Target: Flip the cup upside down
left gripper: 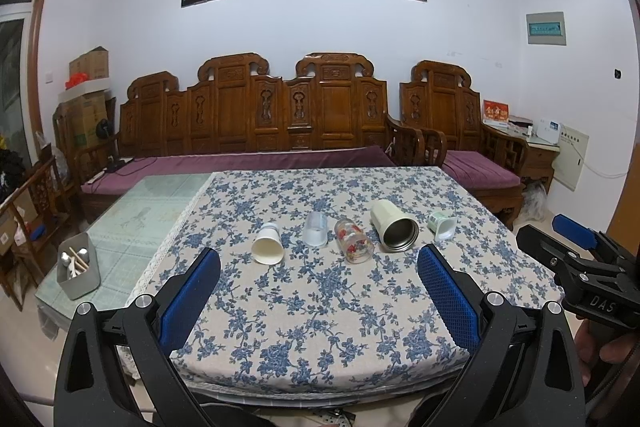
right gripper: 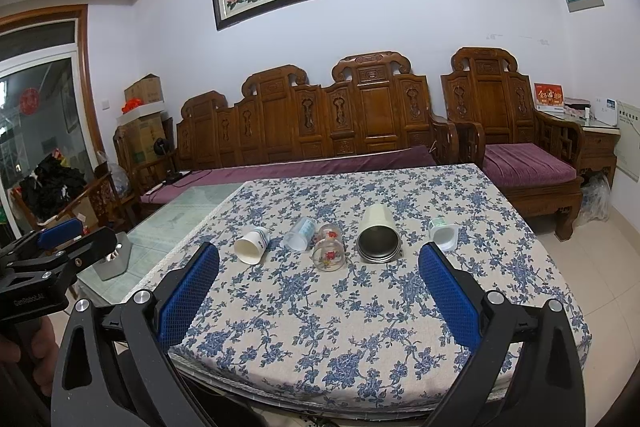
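Several cups lie on their sides in a row on the floral tablecloth (left gripper: 320, 307): a white paper cup (left gripper: 267, 246) (right gripper: 251, 245), a clear plastic cup (left gripper: 315, 229) (right gripper: 299, 235), a glass with red flowers (left gripper: 353, 240) (right gripper: 329, 253), a cream steel-lined tumbler (left gripper: 394, 230) (right gripper: 378, 235) and a small pale-green cup (left gripper: 442, 224) (right gripper: 442, 233). My left gripper (left gripper: 319, 259) is open and empty, held back over the table's near part. My right gripper (right gripper: 319, 255) is open and empty too; it also shows at the right edge of the left wrist view (left gripper: 576, 239).
A grey box of utensils (left gripper: 79, 269) stands on the glass tabletop left of the cloth. A carved wooden sofa (left gripper: 256, 115) with purple cushions runs behind the table, with an armchair (left gripper: 460, 131) to its right. Tiled floor lies to the right of the table.
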A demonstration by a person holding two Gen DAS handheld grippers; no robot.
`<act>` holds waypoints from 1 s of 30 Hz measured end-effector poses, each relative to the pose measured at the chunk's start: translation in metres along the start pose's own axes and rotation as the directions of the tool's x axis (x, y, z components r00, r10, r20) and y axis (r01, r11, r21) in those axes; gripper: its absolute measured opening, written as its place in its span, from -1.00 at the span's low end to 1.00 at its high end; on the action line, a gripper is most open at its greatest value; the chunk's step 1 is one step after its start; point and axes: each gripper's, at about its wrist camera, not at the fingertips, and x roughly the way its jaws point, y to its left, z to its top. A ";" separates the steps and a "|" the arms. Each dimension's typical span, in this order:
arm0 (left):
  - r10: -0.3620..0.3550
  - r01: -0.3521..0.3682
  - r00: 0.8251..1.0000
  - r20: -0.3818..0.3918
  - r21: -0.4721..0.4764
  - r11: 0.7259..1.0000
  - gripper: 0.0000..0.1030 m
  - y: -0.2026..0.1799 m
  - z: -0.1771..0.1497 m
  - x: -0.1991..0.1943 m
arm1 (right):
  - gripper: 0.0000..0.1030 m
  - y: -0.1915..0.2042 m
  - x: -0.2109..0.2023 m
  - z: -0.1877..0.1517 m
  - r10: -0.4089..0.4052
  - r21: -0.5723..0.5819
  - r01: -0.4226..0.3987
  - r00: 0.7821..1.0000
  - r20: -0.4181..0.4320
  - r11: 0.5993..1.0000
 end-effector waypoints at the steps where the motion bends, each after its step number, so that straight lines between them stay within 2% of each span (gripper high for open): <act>1: 0.000 0.000 1.000 0.000 0.000 1.000 0.85 0.000 0.000 0.000 | 0.95 0.000 0.000 0.000 0.000 0.000 0.000 1.000 0.000 1.000; 17: -0.007 0.008 1.000 -0.009 0.007 1.000 0.85 -0.008 0.002 0.000 | 0.95 -0.002 0.002 -0.001 -0.003 0.003 0.003 1.000 -0.007 1.000; 23: -0.024 0.026 0.998 -0.061 0.025 0.999 0.85 -0.008 0.004 0.024 | 0.95 -0.015 0.023 0.002 -0.010 0.011 0.011 0.999 -0.048 1.000; 30: -0.049 0.058 0.988 -0.147 0.058 0.997 0.85 -0.010 0.013 0.068 | 0.94 -0.048 0.070 0.018 -0.031 0.008 0.033 0.992 -0.125 0.999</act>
